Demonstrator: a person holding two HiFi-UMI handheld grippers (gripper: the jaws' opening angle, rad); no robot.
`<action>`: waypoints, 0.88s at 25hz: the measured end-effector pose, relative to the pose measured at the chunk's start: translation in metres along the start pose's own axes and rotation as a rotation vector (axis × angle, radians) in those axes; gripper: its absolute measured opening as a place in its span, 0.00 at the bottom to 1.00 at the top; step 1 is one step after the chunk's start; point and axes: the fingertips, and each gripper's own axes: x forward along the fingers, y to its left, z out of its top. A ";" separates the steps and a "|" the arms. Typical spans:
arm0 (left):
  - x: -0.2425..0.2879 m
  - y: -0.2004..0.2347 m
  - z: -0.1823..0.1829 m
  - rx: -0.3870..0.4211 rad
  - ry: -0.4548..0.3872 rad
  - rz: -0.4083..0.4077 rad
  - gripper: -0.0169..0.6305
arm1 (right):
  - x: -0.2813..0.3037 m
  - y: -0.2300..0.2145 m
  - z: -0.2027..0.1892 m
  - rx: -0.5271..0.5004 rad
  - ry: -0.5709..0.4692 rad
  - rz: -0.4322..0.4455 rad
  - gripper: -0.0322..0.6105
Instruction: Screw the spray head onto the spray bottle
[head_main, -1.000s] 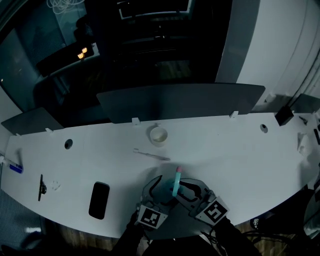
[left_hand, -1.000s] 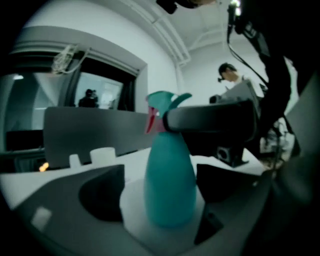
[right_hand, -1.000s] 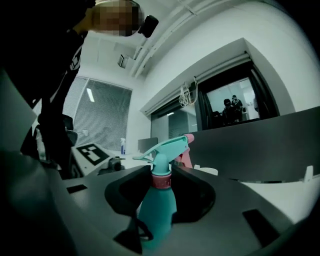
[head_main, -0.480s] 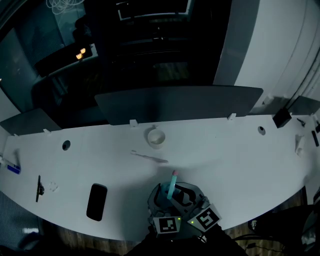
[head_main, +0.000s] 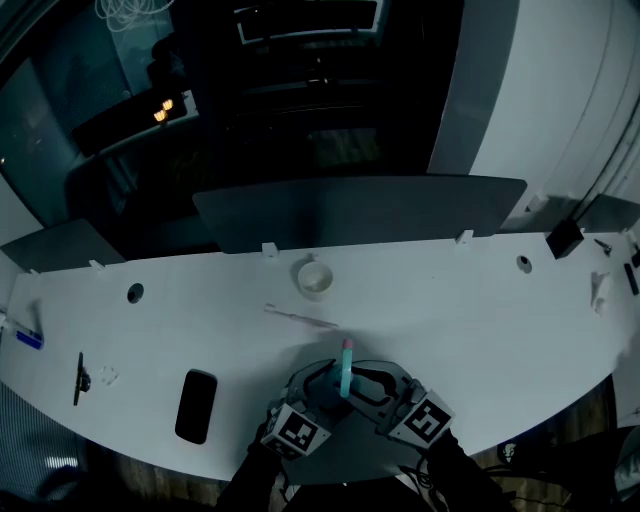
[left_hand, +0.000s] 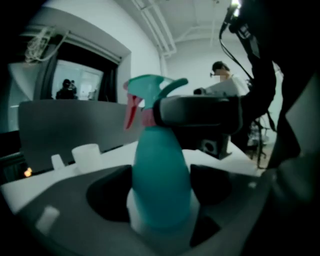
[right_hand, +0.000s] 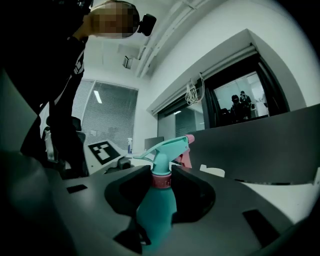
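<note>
Dim office, white curved table (head_main: 480, 320) seen from above. At 6 o'clock on its near edge, teal spray bottle (left_hand: 161, 180) upright between two hand-held tools. Left gripper (left_hand: 161, 189) clamped on the bottle's lower body, pads pressed to both flanks. Right gripper (right_hand: 161, 184) clenched on the pink collar (right_hand: 161, 180) under the spray head (right_hand: 165, 150), nozzle aimed toward 12 o'clock.

Head already seated on the neck, no gap showing at the collar. Threading apparently begun or done, with perhaps the last tightening turns left; tightness not readable from any view.

Only from the head view: white cup (head_main: 314, 279) at 11 o'clock of the bottle, thin rod (head_main: 300, 313) just short of it, dark phone (head_main: 196, 405) at 9 o'clock, well apart. Only from the left gripper view: the grip low on the body, with the other tool's jaw crossing the neck above. Only from the right gripper view: ribbed collar caught squarely between the jaws.
</note>
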 end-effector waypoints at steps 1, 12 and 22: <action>-0.002 0.004 0.001 -0.032 -0.022 0.094 0.59 | 0.001 -0.001 0.000 -0.001 -0.012 -0.035 0.24; -0.010 0.013 -0.003 -0.002 -0.055 0.227 0.75 | 0.003 0.001 -0.002 0.038 -0.008 -0.059 0.24; -0.002 0.007 -0.012 -0.060 0.011 0.218 0.61 | 0.004 0.002 0.001 0.001 -0.029 -0.071 0.24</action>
